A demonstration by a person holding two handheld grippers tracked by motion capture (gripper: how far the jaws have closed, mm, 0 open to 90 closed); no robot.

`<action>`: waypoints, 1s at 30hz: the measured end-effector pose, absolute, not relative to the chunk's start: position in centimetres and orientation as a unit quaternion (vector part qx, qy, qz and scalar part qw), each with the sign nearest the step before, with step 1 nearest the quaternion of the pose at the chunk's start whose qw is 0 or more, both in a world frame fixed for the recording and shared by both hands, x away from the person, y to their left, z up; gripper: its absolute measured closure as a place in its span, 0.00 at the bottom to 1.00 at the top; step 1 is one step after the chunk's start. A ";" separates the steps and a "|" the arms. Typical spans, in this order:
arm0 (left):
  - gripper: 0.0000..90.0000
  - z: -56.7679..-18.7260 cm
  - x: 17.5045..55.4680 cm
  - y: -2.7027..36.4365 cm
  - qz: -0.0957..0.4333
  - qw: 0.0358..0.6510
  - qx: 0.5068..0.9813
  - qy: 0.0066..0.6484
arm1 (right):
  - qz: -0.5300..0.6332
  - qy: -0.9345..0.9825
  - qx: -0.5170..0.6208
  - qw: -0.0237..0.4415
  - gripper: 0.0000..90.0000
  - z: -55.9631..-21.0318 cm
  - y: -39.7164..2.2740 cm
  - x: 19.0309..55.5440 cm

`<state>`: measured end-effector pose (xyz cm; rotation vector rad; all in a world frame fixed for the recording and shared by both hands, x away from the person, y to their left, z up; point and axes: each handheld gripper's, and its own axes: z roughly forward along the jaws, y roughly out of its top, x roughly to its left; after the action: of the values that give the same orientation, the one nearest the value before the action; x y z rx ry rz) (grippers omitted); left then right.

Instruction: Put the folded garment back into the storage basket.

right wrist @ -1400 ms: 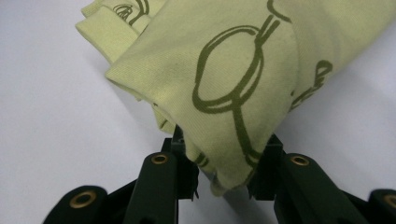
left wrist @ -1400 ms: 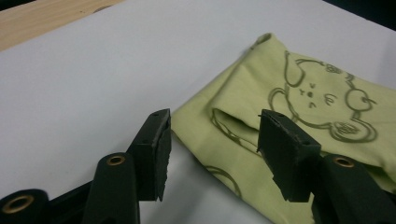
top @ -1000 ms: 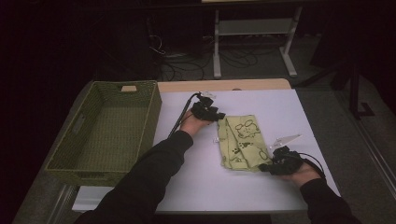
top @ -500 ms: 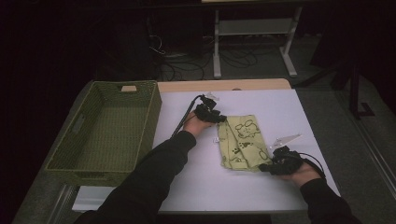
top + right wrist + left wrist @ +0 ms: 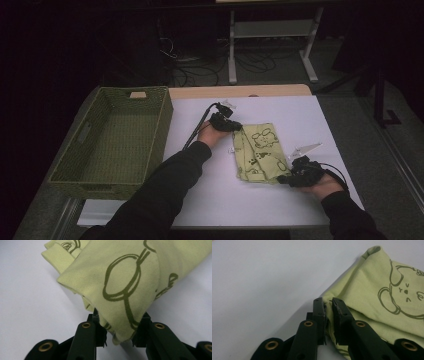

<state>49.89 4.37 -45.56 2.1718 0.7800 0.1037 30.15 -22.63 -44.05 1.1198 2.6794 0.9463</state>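
We find the green cloth (image 5: 260, 152) lying folded on the white worktop (image 5: 300, 110), right of the basket (image 5: 115, 135). The left claw (image 5: 328, 303) has just been closing and now pinches a thin edge at the cloth's far corner. The right claw (image 5: 120, 322) is clamped on a thick bunch at the near corner. Risks, in our judgement: the thin left bite could slip when lifted; the right may hold several layers, so the fold could spill open unevenly.
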 end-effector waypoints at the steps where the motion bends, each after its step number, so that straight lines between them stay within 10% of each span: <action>1: 0.90 -45.5 49.9 4.4 0.040 0.404 0.860 0.310 | 0.308 0.877 0.366 0.043 0.77 -44.0 -22.6 30.2; 30: 0.93 -39.5 47.4 4.1 0.039 0.410 0.863 0.293 | 0.322 0.884 0.340 0.016 0.80 -40.2 -20.4 29.9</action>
<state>47.37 4.05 -39.46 2.1725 0.7370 0.0982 29.95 -20.45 -40.25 1.0566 2.7472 1.0010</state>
